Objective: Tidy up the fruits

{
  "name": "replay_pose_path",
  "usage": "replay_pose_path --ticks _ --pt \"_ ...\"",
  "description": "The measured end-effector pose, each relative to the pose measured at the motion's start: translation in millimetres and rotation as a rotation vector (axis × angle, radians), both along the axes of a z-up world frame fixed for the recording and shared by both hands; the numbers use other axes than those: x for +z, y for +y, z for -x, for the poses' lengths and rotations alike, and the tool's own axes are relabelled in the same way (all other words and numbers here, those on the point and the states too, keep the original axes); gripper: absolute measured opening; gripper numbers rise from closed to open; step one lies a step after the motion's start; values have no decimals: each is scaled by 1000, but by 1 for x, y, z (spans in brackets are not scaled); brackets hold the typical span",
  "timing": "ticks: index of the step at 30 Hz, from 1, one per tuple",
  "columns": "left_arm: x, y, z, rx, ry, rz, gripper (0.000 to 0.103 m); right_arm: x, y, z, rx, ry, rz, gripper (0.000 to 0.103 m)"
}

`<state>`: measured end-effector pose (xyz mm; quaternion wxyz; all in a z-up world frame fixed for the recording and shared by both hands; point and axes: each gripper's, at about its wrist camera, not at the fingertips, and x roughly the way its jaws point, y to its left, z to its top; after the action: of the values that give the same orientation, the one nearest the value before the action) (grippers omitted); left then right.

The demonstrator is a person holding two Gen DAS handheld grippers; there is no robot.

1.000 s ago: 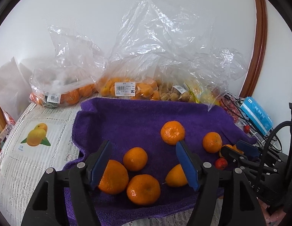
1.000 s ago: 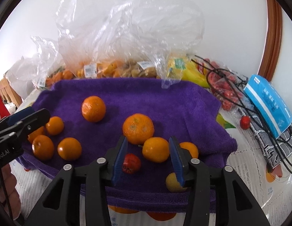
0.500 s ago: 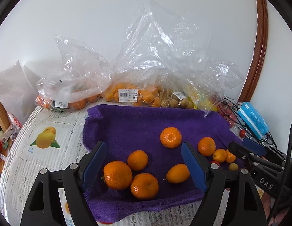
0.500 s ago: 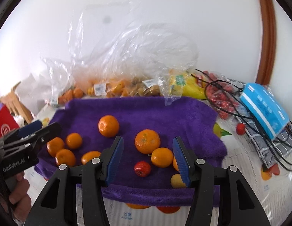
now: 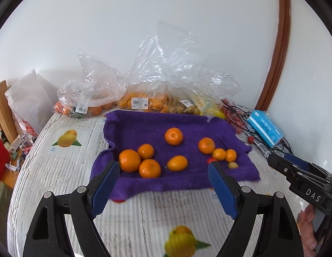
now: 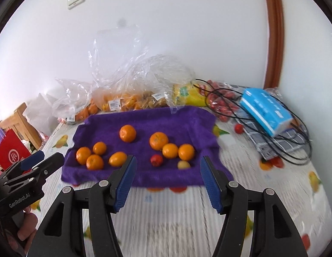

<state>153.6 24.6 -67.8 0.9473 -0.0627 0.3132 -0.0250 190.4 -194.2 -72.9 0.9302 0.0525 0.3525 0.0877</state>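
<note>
A purple towel (image 5: pixel 144 126) lies on the table with several oranges on it. Three oranges (image 5: pixel 129 160) cluster at its front left and an oval one (image 5: pixel 177 162) lies mid-front. A small red fruit (image 6: pixel 156 160) and a small yellow fruit (image 6: pixel 184 164) lie near the front right, beside two small oranges (image 6: pixel 170 150). My left gripper (image 5: pixel 163 167) hangs above the towel's front edge, its jaws opening with nothing between them. My right gripper (image 6: pixel 169 160) hovers over the front right edge, jaws also opening and empty.
Clear plastic bags of fruit (image 5: pixel 140 102) line the wall behind the towel. A blue tissue pack (image 6: pixel 265 109) and black cables (image 6: pixel 273 145) lie at the right. A wooden chair (image 5: pixel 3 111) and a red bag (image 6: pixel 11 152) stand off the left edge. The tablecloth (image 5: pixel 65 171) has fruit prints.
Both grippers have drawn back and up from the towel, and their jaws have widened. The fruits have stayed in place on the towel.
</note>
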Motion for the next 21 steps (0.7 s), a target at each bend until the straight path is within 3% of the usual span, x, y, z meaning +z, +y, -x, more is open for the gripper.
replay_pose_path --ticks 3,7,14,21 --pt "9 -7 25 4 -21 -14 86 9 -7 22 -16 11 7 63" --pt "21 -12 55 4 -41 -22 88 22 -13 56 -30 -25 15 81" --pt "37 -24 104 0 -75 -69 94 42 -28 110 -48 -75 -17 98" --pt "52 -26 144 25 -114 -87 98 54 -30 146 -40 -103 3 102"
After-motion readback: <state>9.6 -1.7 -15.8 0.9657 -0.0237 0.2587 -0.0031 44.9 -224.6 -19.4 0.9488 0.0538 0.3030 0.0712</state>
